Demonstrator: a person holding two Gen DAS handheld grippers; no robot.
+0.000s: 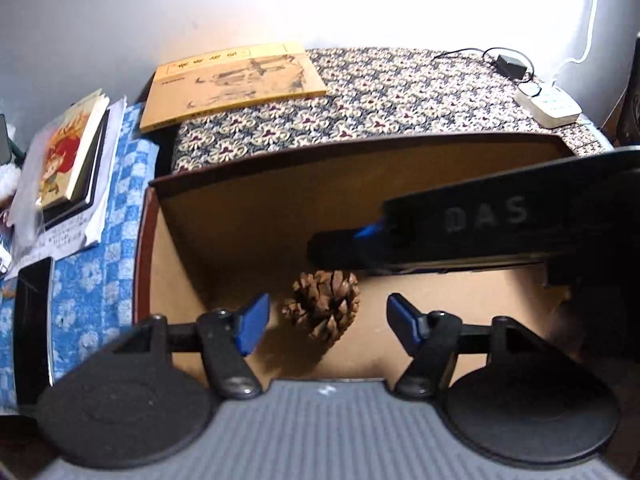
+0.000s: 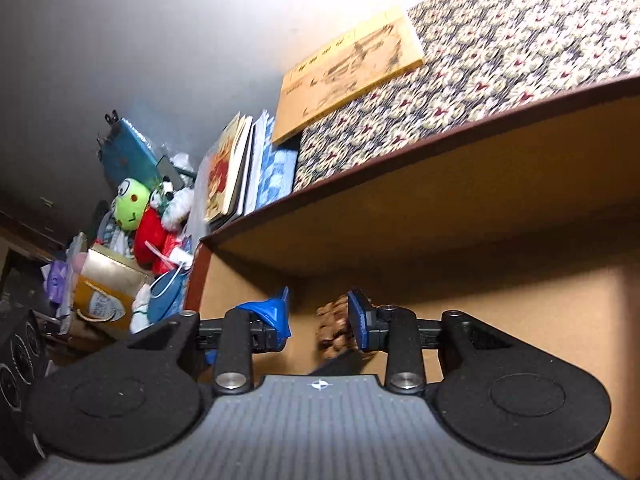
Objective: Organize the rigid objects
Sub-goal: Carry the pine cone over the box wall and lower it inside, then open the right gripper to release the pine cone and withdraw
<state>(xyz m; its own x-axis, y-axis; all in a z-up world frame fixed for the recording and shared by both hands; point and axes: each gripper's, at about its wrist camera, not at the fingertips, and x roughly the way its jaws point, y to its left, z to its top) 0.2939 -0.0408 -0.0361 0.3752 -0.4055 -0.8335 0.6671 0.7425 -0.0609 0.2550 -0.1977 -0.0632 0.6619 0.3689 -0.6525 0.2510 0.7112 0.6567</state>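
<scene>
Cardboard box (image 1: 248, 216) on floral cloth (image 1: 400, 92); pinecone (image 1: 324, 304) inside.

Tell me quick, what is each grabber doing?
Left gripper: open, empty, the brown pine cone lying loose between its fingers.
Right gripper: open, holding nothing.

"DAS" stands in pale letters on the right claw's black body (image 1: 486, 216).

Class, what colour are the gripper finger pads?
Blue pads, clearest in the left wrist view.
</scene>
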